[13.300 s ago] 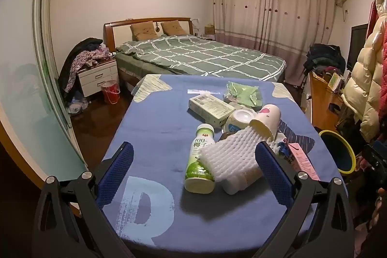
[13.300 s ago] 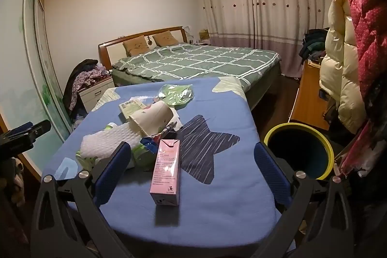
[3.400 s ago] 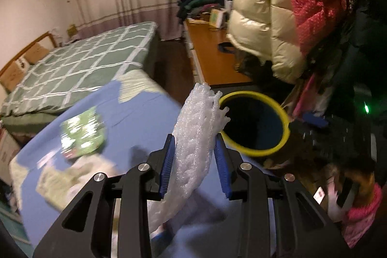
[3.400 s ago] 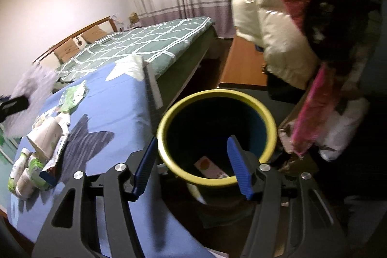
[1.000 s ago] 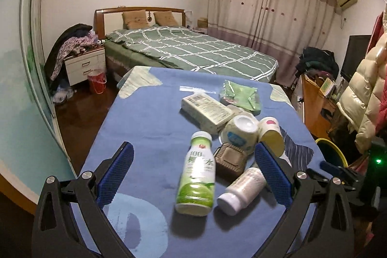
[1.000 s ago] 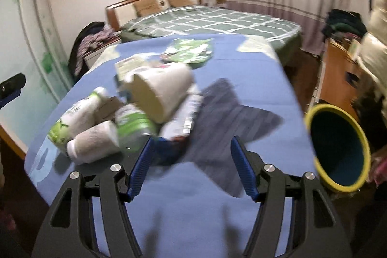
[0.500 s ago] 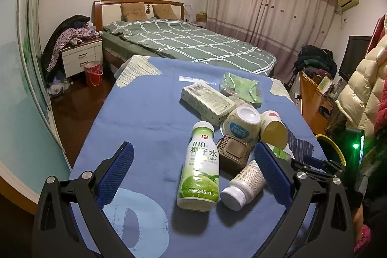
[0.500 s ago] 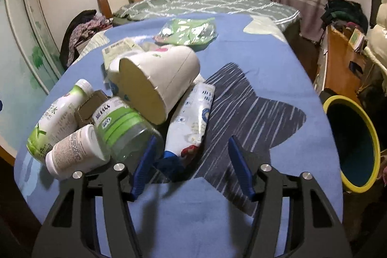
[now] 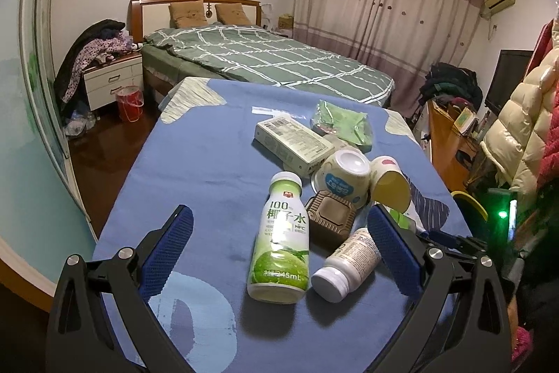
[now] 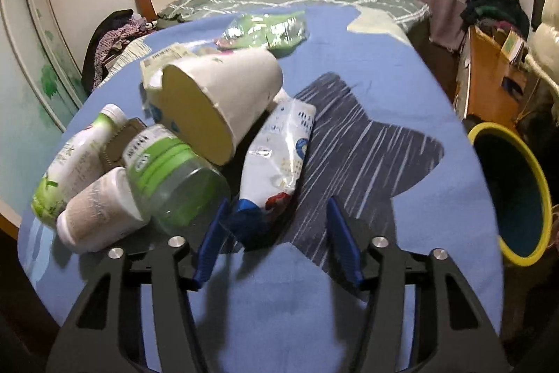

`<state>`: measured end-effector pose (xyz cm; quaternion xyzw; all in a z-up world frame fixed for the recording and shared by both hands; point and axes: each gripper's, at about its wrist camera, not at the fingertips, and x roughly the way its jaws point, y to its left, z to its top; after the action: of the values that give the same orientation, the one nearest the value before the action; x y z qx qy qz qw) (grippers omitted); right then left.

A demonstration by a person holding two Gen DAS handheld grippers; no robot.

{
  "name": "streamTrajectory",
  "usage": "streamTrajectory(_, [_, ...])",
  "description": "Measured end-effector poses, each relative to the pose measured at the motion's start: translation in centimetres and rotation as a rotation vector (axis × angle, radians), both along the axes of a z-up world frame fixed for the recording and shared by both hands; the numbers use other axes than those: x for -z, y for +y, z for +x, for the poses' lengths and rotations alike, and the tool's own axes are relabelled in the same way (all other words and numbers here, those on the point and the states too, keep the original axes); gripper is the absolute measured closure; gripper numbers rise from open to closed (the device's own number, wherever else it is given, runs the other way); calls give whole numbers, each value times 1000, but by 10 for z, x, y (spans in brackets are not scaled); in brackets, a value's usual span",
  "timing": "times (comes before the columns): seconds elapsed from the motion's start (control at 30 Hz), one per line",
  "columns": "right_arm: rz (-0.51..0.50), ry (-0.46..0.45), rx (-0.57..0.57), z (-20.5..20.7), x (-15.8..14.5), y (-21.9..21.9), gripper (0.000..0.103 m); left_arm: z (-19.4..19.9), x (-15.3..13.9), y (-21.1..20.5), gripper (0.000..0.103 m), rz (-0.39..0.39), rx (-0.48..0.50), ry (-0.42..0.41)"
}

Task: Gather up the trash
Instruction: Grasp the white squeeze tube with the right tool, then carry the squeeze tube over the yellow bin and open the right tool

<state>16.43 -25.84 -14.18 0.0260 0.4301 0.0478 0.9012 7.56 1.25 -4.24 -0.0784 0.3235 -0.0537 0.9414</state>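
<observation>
Trash lies in a heap on the blue tablecloth (image 9: 195,170). My left gripper (image 9: 279,254) is open and empty, just short of a green coconut-water bottle (image 9: 281,240) and a small white bottle (image 9: 346,264). Behind them are a brown lid (image 9: 330,219), an overturned white cup (image 9: 344,177), a paper cup (image 9: 389,184), a carton (image 9: 293,142) and a green bag (image 9: 340,124). My right gripper (image 10: 276,240) is open, its fingers on either side of the near end of a white snack pouch (image 10: 279,159), not touching it. A clear green-labelled jar (image 10: 171,173) and the paper cup (image 10: 216,107) lie left of it.
The yellow-rimmed bin (image 10: 510,191) stands off the table's right edge. A bed (image 9: 265,62) is beyond the table, a nightstand (image 9: 111,83) and red bucket (image 9: 129,102) to the left. A wooden desk (image 10: 489,83) and hanging coats (image 9: 520,128) are on the right.
My right gripper has moved forward and down to the snack pouch, which now lies between its fingers. My left gripper has edged closer to the bottles. Both stay open.
</observation>
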Motion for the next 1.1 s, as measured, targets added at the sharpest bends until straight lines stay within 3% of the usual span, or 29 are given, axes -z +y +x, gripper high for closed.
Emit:
streamTrajectory(0.23, [21, -25, 2, 3, -4, -5, 85, 3, 4, -9, 5, -2, 34, 13])
streamTrajectory(0.7, [61, -103, 67, -28, -36, -56, 86, 7, 13, -34, 5, 7, 110, 40])
streamTrajectory(0.93, [42, -132, 251, -33, -43, -128, 86, 14, 21, -61, 5, 24, 178, 64])
streamTrajectory(1.1, [-4, -104, 406, -29, -32, -189, 86, 20, 28, -80, 5, 32, 224, 85])
